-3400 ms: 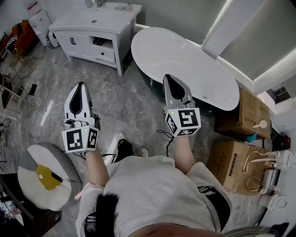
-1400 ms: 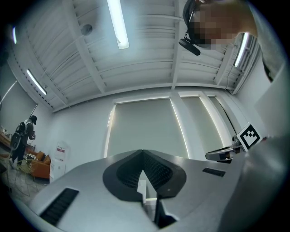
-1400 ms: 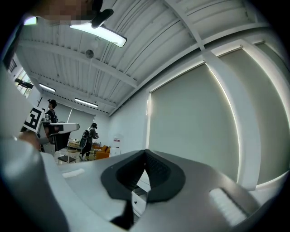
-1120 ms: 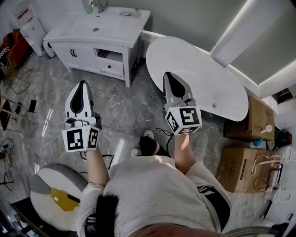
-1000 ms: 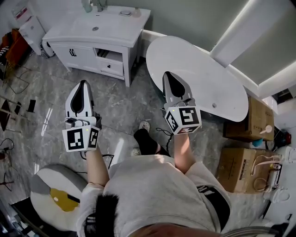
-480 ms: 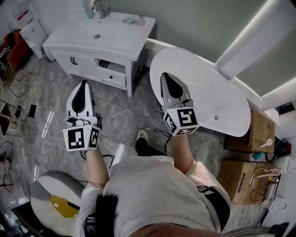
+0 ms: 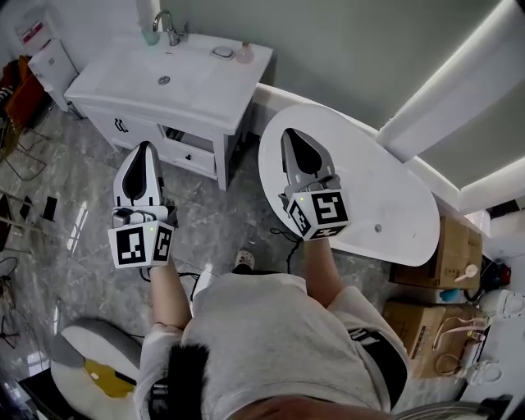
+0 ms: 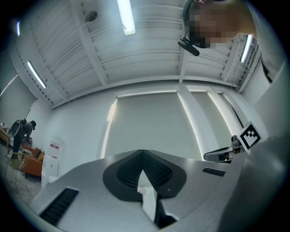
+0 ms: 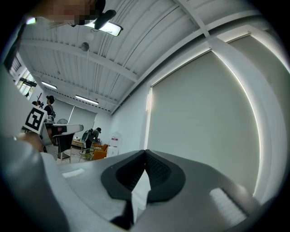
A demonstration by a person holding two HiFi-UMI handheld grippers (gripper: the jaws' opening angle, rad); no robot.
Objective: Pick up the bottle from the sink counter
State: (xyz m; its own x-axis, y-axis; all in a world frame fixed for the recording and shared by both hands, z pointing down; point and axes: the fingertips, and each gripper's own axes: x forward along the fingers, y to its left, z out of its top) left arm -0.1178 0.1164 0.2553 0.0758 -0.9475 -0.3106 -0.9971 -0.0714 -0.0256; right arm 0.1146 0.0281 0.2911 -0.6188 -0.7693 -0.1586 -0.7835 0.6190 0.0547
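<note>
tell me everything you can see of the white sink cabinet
The sink cabinet is white, with a basin sunk in its top, a chrome tap at the back and an open compartment in front. A small pinkish bottle and a greenish cup stand on it. It stands on the grey floor against the wall.

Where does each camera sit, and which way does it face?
Head view: on the person's head, looking steeply down at floor and sink counter; shows torso, arms, left gripper, right gripper.
Left gripper view: on the left gripper, tilted up at wall and ceiling; its shut jaws below.
Right gripper view: likewise, on the right gripper.
Shared: each gripper view glimpses the other gripper.
</note>
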